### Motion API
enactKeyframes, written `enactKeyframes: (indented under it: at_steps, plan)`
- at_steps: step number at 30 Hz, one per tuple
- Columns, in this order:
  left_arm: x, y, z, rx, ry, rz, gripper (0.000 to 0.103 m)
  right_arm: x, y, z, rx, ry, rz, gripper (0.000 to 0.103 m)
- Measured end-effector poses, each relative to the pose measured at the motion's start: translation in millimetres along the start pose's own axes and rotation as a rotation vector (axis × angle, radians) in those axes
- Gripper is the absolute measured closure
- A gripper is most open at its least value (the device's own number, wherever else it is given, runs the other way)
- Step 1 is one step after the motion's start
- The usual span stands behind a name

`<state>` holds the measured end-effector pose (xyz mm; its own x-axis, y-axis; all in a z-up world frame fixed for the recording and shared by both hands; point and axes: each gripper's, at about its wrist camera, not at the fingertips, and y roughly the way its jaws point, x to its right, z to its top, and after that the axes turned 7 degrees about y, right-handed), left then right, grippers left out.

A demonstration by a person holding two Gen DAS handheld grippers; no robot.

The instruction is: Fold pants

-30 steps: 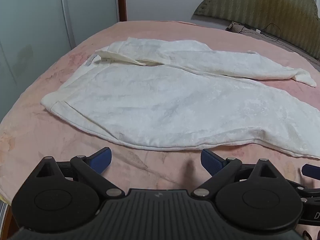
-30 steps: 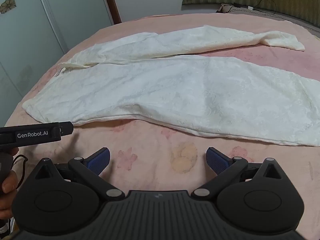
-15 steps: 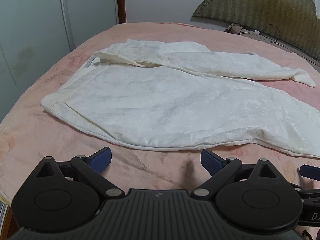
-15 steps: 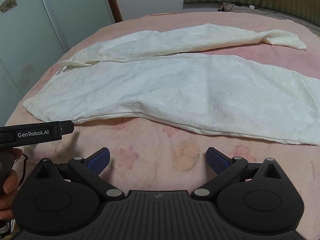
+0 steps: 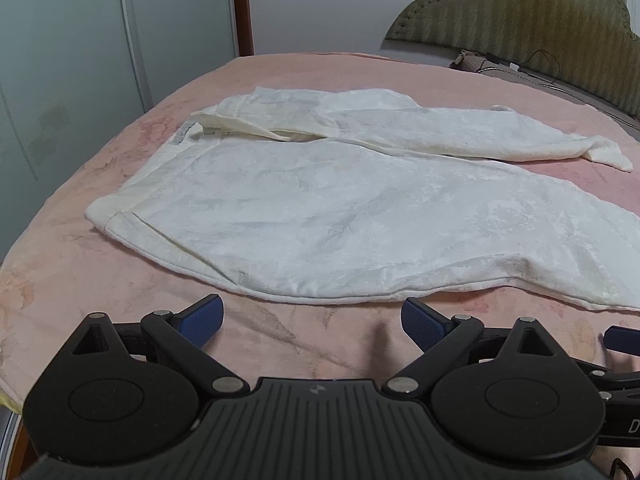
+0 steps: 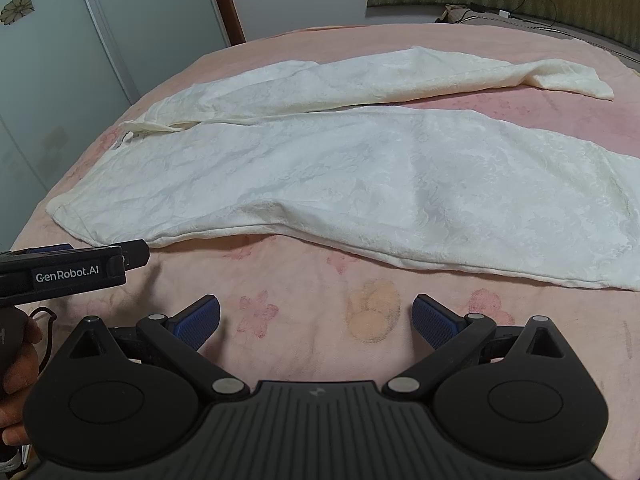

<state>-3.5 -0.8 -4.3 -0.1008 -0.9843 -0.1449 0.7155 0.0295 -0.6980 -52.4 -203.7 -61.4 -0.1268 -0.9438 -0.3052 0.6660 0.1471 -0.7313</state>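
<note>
Left gripper [image 5: 312, 318]: jaws spread wide, nothing between the blue pads [image 5: 202, 316]. The tool is held low and roughly level above the pink bedspread [image 5: 60, 280], pointing across the bed. Its fingertips stand just short of the near hem of the pants [image 5: 320, 216], not touching the fabric.

Right gripper [image 6: 316, 316]: jaws likewise spread wide and empty. It is held level over the bedspread, fingertips near but clear of the near edge of the pants, over a faded floral print [image 6: 374, 312]. In the right wrist view the left gripper's body, marked "GenRobot.AI", enters from the left edge, with the person's left hand [image 6: 18, 360] wrapped around its grip below.

Pants: cream white, laid flat on the bedspread. The waistband lies to the left, the two legs run to the right. The near leg is broad and flat; the far leg is narrower, and its cuff [image 5: 608, 154] is partly turned over. The fly area at the waist is folded open.

Background: a green padded headboard [image 5: 520, 12] at the upper right, pale wardrobe doors [image 5: 60, 80] at the left.

Change from one second ago: both grippers have advanced slightly toward the pants, jaw opening unchanged. The pants lie as before.
</note>
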Motion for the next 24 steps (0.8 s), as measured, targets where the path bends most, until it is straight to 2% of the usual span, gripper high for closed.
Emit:
enactKeyframes:
  at_steps: [18,24]
  plan:
    - [1.4,4.1,-1.4,-0.017,0.008,0.009,0.005,-0.8,0.9,-0.6,0.003,-0.005,0.001,0.000]
    - [2.9,3.8,-2.4,-0.017,0.012,0.002,0.005,-4.5,8.8,0.9,-0.034,-0.020,-0.042,0.000]
